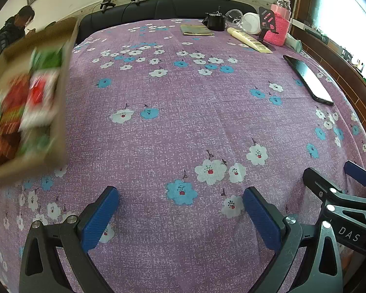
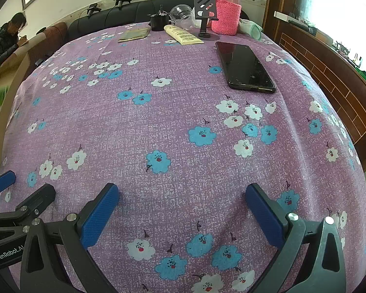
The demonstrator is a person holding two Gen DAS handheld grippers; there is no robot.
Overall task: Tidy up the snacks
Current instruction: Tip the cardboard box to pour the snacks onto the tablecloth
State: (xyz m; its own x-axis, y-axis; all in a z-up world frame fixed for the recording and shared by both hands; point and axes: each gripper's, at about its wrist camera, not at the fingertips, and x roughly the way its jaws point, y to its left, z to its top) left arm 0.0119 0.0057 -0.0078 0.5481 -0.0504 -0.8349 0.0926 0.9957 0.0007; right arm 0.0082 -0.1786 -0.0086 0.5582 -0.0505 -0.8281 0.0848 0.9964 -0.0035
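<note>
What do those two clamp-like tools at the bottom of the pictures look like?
The left gripper and right gripper look alike: black angular metal frames with silver bolts, each carrying two flat, ribbed blue finger pads. White lettering marks the bodies: "DAS" on one, "GenRobot.AI" on the other. No cables or sleeves show.

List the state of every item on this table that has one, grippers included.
left gripper: open, empty, over the cloth
right gripper: open, empty, over the cloth
cardboard box: blurred, tilted, snack packets inside
phone: lying flat, screen dark
cream tube: lying on its side
pink bottle: upright, capped, in a knitted sleeve
phone stand: upright, holding nothing
tablecloth: spread over the table
</note>
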